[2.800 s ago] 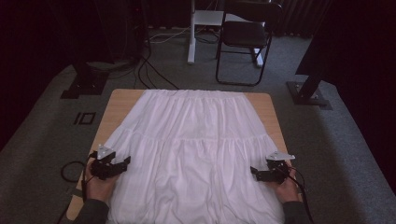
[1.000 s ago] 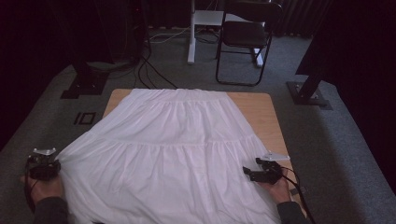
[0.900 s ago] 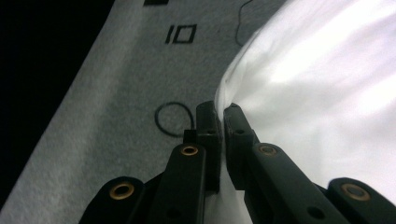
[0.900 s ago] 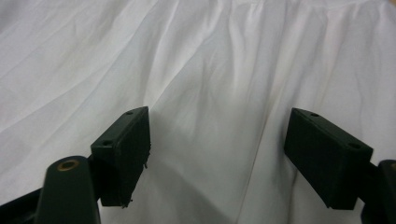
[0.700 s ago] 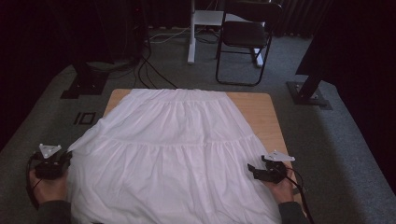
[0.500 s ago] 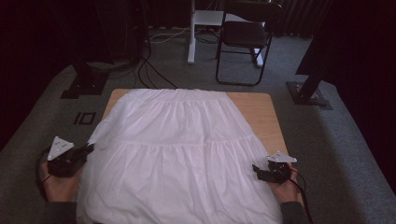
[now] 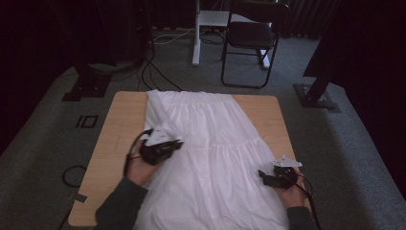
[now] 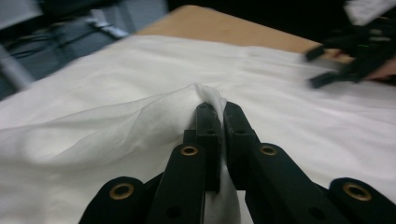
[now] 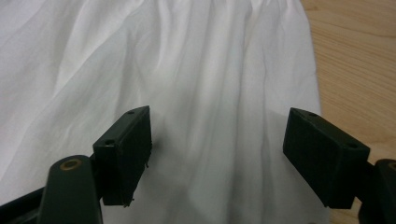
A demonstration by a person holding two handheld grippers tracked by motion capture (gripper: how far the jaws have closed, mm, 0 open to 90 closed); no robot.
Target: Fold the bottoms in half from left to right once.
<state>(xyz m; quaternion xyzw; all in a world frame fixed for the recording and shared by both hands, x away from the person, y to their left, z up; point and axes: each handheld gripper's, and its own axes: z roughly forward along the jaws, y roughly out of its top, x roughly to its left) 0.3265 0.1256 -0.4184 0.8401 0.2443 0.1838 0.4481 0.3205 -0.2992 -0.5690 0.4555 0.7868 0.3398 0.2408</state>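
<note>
The room is dim, its far and side edges sinking into black, while the white skirt (image 7: 210,158) catches soft overhead light. The left gripper view is motion-blurred at its far edges; the right gripper view is sharp.

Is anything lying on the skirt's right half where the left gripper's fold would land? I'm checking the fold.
Nothing visible does: the left gripper pinches the white skirt, whose right half lies bare up to the open right gripper at its edge.

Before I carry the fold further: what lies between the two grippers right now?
Just white skirt spread on the table, per the high view. The left gripper is pinching its folded edge; the right gripper sits open over the right side.
</note>
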